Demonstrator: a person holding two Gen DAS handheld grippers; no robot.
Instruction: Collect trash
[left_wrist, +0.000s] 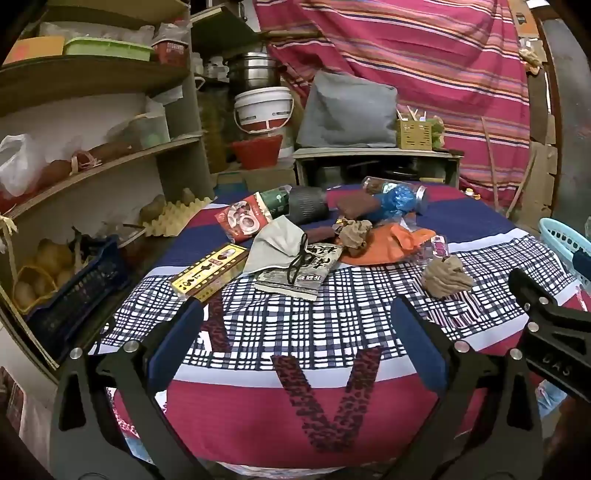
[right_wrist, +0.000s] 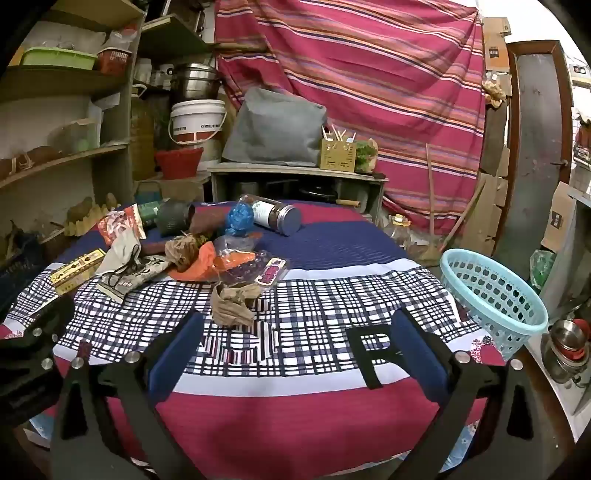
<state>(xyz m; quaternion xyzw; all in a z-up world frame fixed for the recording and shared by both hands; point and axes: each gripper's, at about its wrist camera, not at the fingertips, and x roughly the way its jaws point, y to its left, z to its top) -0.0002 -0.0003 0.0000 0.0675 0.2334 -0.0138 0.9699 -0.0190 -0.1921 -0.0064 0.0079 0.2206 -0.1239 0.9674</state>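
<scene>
Trash lies heaped across the far half of the cloth-covered table (right_wrist: 332, 243): at left a yellow box (left_wrist: 210, 271), partly under a grey mask (left_wrist: 275, 245); then a crumpled brown paper (right_wrist: 232, 301), nearest the grippers, and what may be a jar (right_wrist: 277, 218) on its side. Blue basket (right_wrist: 491, 291) is cut off by the table's right edge. Left gripper (left_wrist: 295, 336) and right gripper (right_wrist: 295, 336) both gape wide, holding nothing.

Two crumpled brown papers (right_wrist: 232, 303), one jar (right_wrist: 275, 218), one basket (right_wrist: 491, 291).
</scene>
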